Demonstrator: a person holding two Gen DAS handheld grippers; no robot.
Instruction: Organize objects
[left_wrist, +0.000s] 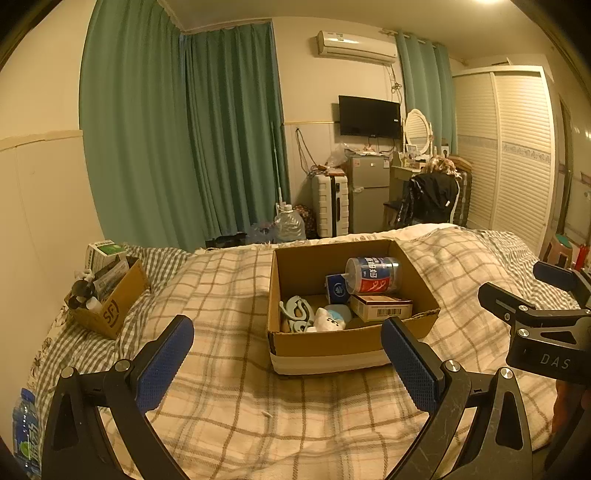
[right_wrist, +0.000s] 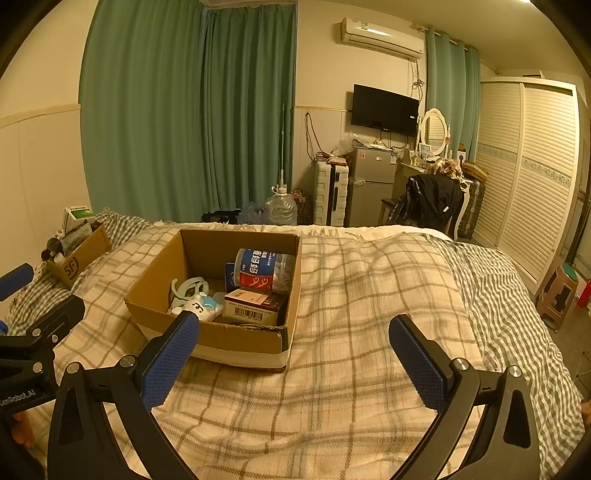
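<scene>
An open cardboard box (left_wrist: 288, 343) sits on the plaid bed; it also shows in the right wrist view (right_wrist: 159, 269). Inside lie a clear floss-pick jar (left_wrist: 373, 275) (right_wrist: 264, 271), a small barcoded carton (left_wrist: 380, 308) (right_wrist: 255, 306), a blue packet (left_wrist: 337, 290), a light blue hanger-like piece (left_wrist: 297, 314) (right_wrist: 186, 290) and a white plush toy (left_wrist: 330, 319) (right_wrist: 201, 306). My left gripper (left_wrist: 288, 365) is open and empty, hovering in front of the box. My right gripper (right_wrist: 295, 365) is open and empty, to the box's right front.
A smaller SF cardboard box (left_wrist: 110, 306) (right_wrist: 79, 258) packed with bottles and cartons sits at the bed's left edge. A water bottle (left_wrist: 26, 432) lies at the lower left. The plaid blanket (right_wrist: 369, 295) spreads right of the box. A stool (right_wrist: 557, 295) stands beside the bed.
</scene>
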